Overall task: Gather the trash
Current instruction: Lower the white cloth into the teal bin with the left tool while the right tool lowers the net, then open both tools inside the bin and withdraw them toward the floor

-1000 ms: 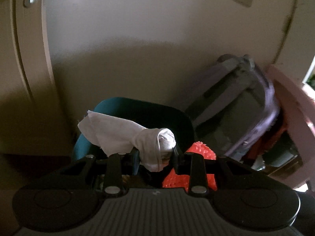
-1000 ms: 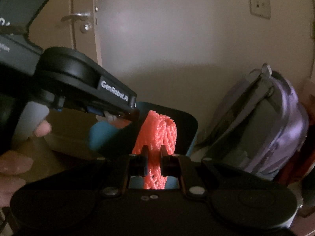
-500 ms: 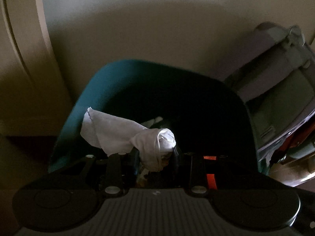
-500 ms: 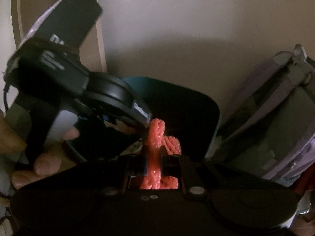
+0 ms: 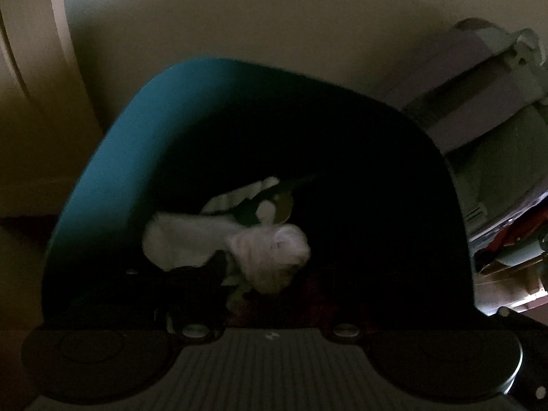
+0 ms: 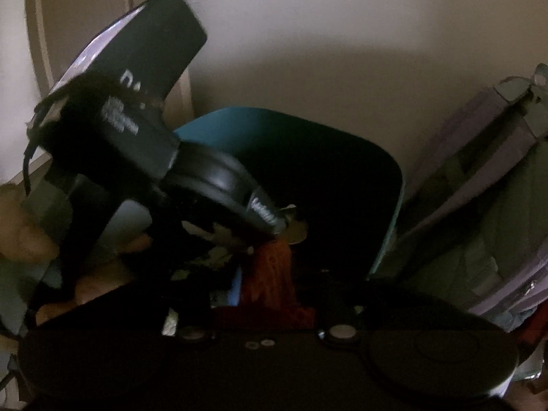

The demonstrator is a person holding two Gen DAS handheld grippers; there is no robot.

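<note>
Over the teal bin (image 5: 102, 157), the left gripper (image 5: 267, 274) has its fingers spread, the white tissue (image 5: 239, 246) blurred between them. Only the right wrist view shows the red netting (image 6: 274, 274); the right gripper (image 6: 267, 308) is spread around it.

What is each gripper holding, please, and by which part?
Too dark to tell: the white tissue sits blurred ahead of the left gripper, the red netting before the right gripper.

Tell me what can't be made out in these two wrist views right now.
- Left wrist view: left gripper fingers are lost in shadow inside the teal bin; grip on the blurred white tissue is unclear.
- Right wrist view: right gripper finger spacing around the red mesh netting is too dark.
- Both views: bin contents are mostly black.
</note>
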